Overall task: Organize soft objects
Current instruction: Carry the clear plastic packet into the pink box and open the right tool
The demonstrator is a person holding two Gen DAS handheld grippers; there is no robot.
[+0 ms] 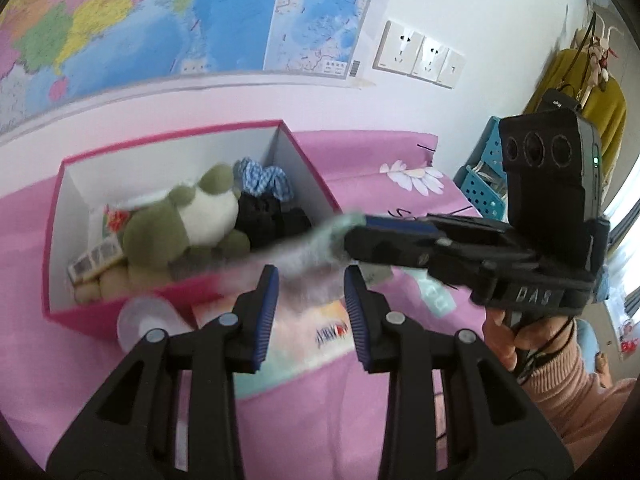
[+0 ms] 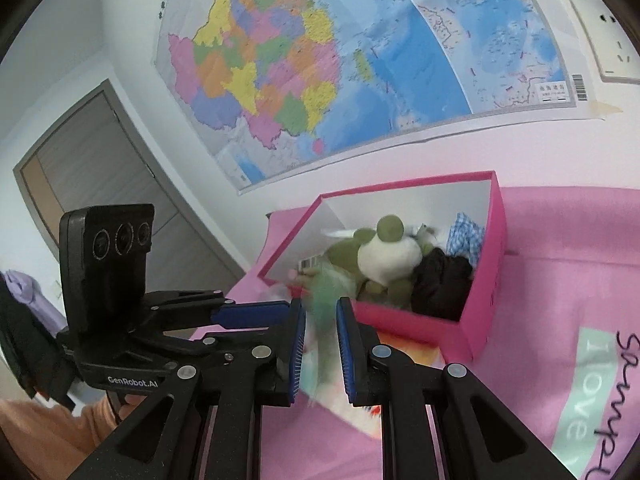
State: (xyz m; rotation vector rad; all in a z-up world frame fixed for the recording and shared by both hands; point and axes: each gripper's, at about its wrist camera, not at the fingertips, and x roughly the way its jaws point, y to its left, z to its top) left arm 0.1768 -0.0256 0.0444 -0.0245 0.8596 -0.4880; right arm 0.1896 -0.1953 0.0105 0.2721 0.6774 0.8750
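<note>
One pink cardboard box sits on the pink bedspread, holding one green-and-white plush toy, one black fabric bundle and one blue checked cloth. The left gripper is spread, holding nothing. The right gripper pinches one blurred, fuzzy mint cloth at the box's near rim.

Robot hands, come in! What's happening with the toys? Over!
Left gripper open, empty. Right gripper carrying blurred pale green fluffy cloth, grip unclear. Pink cardboard box ahead, green-and-white plush toy inside. Nothing blocking.
</note>
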